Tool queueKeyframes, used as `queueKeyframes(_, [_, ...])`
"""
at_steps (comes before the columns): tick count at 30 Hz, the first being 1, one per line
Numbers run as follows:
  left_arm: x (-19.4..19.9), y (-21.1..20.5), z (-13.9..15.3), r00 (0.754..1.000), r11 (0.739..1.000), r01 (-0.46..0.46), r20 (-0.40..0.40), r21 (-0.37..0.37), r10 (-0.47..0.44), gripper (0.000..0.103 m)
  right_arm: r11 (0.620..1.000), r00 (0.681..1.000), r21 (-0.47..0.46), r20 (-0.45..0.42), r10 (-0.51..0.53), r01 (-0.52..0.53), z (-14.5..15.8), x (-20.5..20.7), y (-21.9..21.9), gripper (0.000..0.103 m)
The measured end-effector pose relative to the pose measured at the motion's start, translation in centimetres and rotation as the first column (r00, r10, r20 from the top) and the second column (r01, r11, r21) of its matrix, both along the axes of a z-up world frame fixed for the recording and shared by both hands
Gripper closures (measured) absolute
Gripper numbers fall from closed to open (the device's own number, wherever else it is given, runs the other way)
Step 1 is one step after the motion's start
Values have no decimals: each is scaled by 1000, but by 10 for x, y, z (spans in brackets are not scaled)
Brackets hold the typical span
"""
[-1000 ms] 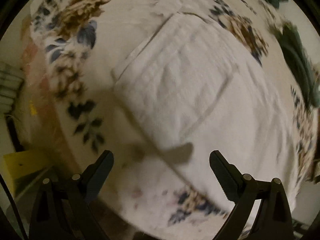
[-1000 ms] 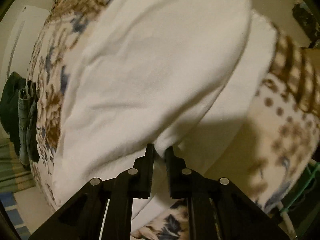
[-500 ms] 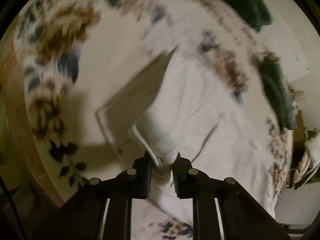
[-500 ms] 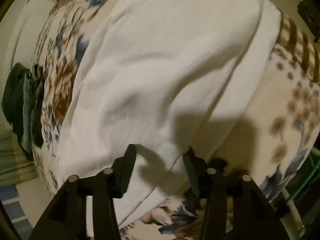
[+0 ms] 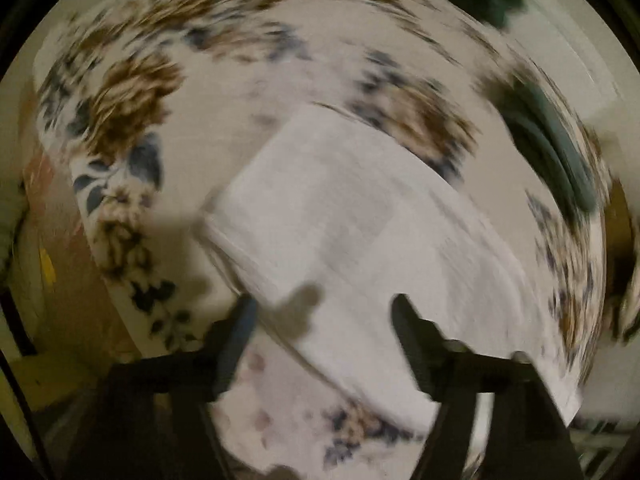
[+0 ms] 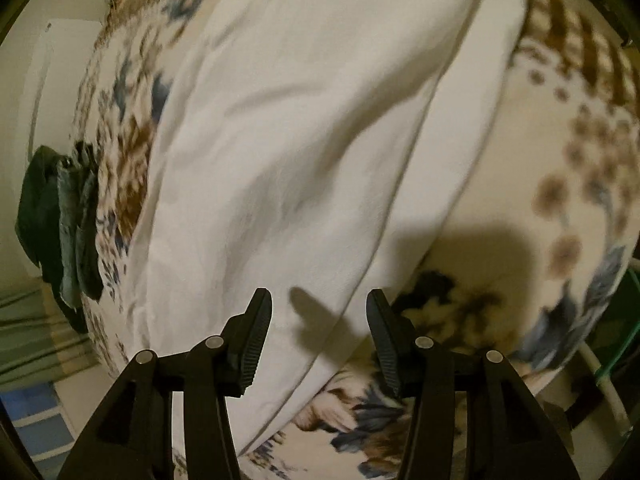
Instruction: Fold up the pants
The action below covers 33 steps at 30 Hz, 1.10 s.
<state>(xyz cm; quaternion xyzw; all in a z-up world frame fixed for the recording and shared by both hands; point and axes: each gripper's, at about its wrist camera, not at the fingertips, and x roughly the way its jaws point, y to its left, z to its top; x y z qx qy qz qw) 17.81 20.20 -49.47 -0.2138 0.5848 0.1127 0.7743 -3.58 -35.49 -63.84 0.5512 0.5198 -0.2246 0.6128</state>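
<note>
White pants (image 5: 360, 216) lie folded on a floral blanket (image 5: 132, 92); the left wrist view is blurred. My left gripper (image 5: 322, 312) hovers above the near corner of the fold, its jaws opening with nothing between them. In the right wrist view the white pants (image 6: 288, 132) stretch away in two overlapping layers with a long seam. My right gripper (image 6: 318, 312) stands open just above their near edge, its fingers (image 6: 256, 332) apart from the cloth.
Dark green and blue clothes (image 6: 60, 216) are piled at the blanket's edge on the left of the right wrist view, and dark green clothes (image 5: 560, 148) lie at the right of the left wrist view. A green cord (image 6: 624, 344) hangs beside the bed.
My left gripper shut on the pants' corner, lifted and turned it over, then let go and rose. My right gripper let go of the fabric edge, opened and slid sideways.
</note>
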Motion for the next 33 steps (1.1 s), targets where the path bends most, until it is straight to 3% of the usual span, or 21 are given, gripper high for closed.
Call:
queueKeyframes(2, [-5, -39, -1, 995, 995, 100, -11, 19, -100, 18, 999, 1000, -46, 7, -25, 26, 8, -9, -15, 51])
queueKeyframes(4, [-4, -85, -13, 980, 981, 195, -44, 23, -194, 16, 995, 997, -70, 16, -70, 70, 11, -19, -35, 51])
queueKeyframes(7, [0, -143, -41, 955, 962, 270, -118, -41, -273, 16, 980, 986, -109, 23, -167, 168, 9, -37, -80, 51])
queueKeyframes(12, [-8, -206, -62, 924, 934, 354, -137, -50, -357, 16, 963, 959, -20, 101, -265, 268, -26, -38, -145, 51])
queueKeyframes(13, [-9, -214, -63, 917, 928, 370, -143, -36, -371, 16, 962, 954, 4, 126, -271, 273, -34, -35, -155, 53])
queueKeyframes(15, [-11, -225, -65, 906, 919, 394, -162, -12, -391, 16, 966, 959, -19, 132, -252, 257, -37, -29, -165, 92])
queueKeyframes(18, [-12, -237, -60, 897, 911, 413, -178, 14, -404, 16, 972, 968, -67, 135, -213, 224, -17, -30, -172, 101])
queueKeyframes(24, [-20, -261, -48, 869, 882, 470, -189, 29, -457, 16, 971, 963, -74, 170, -211, 226, 15, -59, -181, 101])
queueKeyframes(30, [-21, -280, -58, 853, 870, 492, -222, 44, -471, 16, 983, 985, -72, 52, -163, 167, -8, -66, -188, 101])
queueKeyframes(33, [-16, -285, -61, 859, 876, 480, -229, 47, -458, 16, 990, 989, 45, 47, -138, 136, -32, -60, -198, 99])
